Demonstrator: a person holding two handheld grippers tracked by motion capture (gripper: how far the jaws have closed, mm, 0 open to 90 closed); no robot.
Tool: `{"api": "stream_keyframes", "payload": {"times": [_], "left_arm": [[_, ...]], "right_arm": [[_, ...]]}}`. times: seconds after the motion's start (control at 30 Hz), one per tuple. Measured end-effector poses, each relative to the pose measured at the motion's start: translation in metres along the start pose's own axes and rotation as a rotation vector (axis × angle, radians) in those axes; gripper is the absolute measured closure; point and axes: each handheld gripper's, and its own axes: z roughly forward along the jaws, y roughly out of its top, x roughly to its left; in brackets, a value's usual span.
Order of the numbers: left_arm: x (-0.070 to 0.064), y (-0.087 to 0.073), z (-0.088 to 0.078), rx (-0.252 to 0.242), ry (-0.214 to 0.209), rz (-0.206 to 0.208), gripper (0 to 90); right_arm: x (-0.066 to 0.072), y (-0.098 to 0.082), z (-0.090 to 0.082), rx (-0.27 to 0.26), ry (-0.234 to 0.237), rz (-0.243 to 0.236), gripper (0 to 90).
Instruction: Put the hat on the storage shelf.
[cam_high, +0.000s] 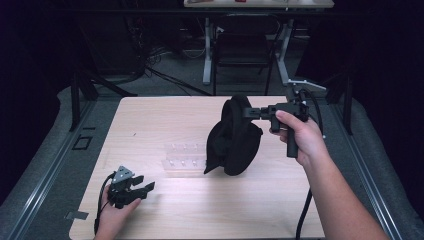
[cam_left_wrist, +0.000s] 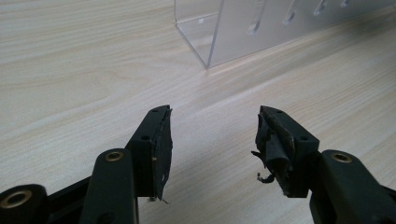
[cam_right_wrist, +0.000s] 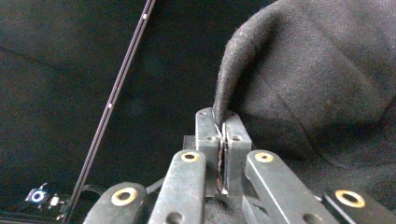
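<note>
Right gripper view shows the right gripper (cam_right_wrist: 223, 126) with its two black jaws pressed together on a thin edge of a black, soft woven-fabric cap (cam_right_wrist: 317, 79); the cloth rises from between the tips and swells up and to the right. In the high view the same right gripper (cam_high: 251, 113) reaches leftward from the person's right hand (cam_high: 300, 135) and pinches the cap (cam_high: 235, 137) near its top, so that the cap hangs upright, its lower edge touching or nearly touching the pale wooden table (cam_high: 165, 125); which of the two I cannot tell.

Just left of the cap lies a clear acrylic rack with a row of slots (cam_high: 184, 159), flat on the table and close beside the cloth. The left gripper view shows a corner of that rack (cam_left_wrist: 243, 28) ahead of the left gripper (cam_left_wrist: 214, 140), whose jaws stand well apart with nothing between them; one pad carries torn, frayed rubber.

In the high view the left gripper (cam_high: 141, 189) rests low at the near left of the table, well apart from the cap.

As a judgement: the cap is picked up and held, so the grasp is done; if it is meant for the rack, placing it there and letting go are left, and the left gripper has no part in it yet.
</note>
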Motion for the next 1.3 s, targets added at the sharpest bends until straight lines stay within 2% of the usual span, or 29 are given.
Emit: {"api": "stream_keyframes", "payload": {"times": [0.37, 0.77, 1.07, 1.3], "left_arm": [[-0.001, 0.001, 0.001, -0.007, -0.003, 0.001, 45.7], [-0.007, 0.002, 0.001, -0.016, -0.007, 0.014, 46.5], [-0.016, 0.007, -0.001, -0.035, -0.019, 0.050, 47.0], [-0.031, 0.019, -0.007, -0.086, -0.056, 0.077, 48.1]], "right_arm": [[-0.001, 0.017, 0.015, -0.011, -0.034, -0.013, 88.3], [-0.005, 0.024, 0.028, 0.000, -0.070, -0.010, 88.2], [-0.004, 0.024, 0.038, 0.005, -0.038, -0.008, 88.1], [-0.003, 0.022, 0.055, 0.015, -0.001, -0.005, 87.7]]}}
